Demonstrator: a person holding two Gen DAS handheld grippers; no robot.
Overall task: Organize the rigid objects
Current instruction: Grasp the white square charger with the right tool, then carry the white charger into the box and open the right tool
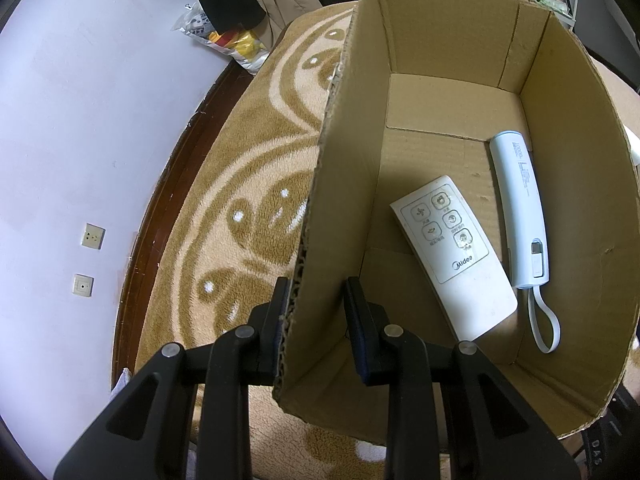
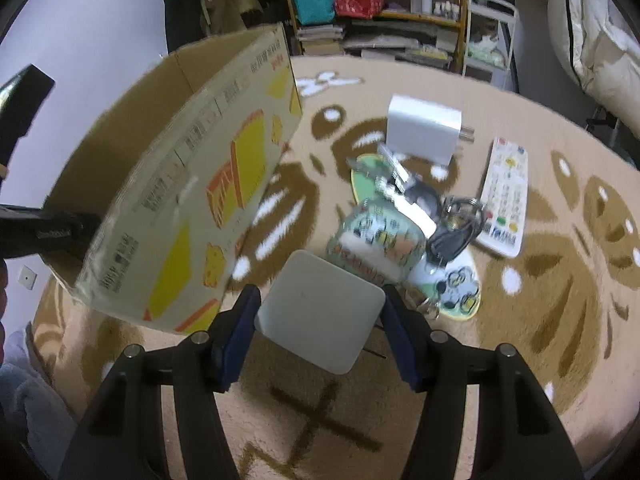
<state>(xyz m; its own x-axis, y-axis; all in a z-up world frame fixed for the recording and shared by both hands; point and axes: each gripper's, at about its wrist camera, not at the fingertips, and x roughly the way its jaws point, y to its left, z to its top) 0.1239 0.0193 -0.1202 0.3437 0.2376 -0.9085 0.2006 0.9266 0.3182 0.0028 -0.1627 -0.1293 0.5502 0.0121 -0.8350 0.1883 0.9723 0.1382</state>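
Observation:
My left gripper (image 1: 318, 300) straddles the left wall of a cardboard box (image 1: 344, 184) near its corner, one finger outside and one inside, shut on that wall. On the box floor lie a white Midea remote (image 1: 452, 256) and a pale blue power bank (image 1: 520, 208) with a strap. In the right wrist view the cardboard box (image 2: 192, 184) stands tilted at the left, and the left gripper's body (image 2: 40, 228) is at its near wall. My right gripper (image 2: 320, 320) is shut on a white square device (image 2: 320, 312) above the carpet, just right of the box.
On the patterned carpet (image 2: 540, 320) lie a white charger plug (image 2: 424, 128), a white remote with coloured buttons (image 2: 506, 196), a cartoon-printed tin (image 2: 376, 240), a black cable with key rings (image 2: 456, 228) and cartoon coasters (image 2: 460, 284). Shelves (image 2: 400, 20) stand behind; a white wall (image 1: 80, 120) is on the left.

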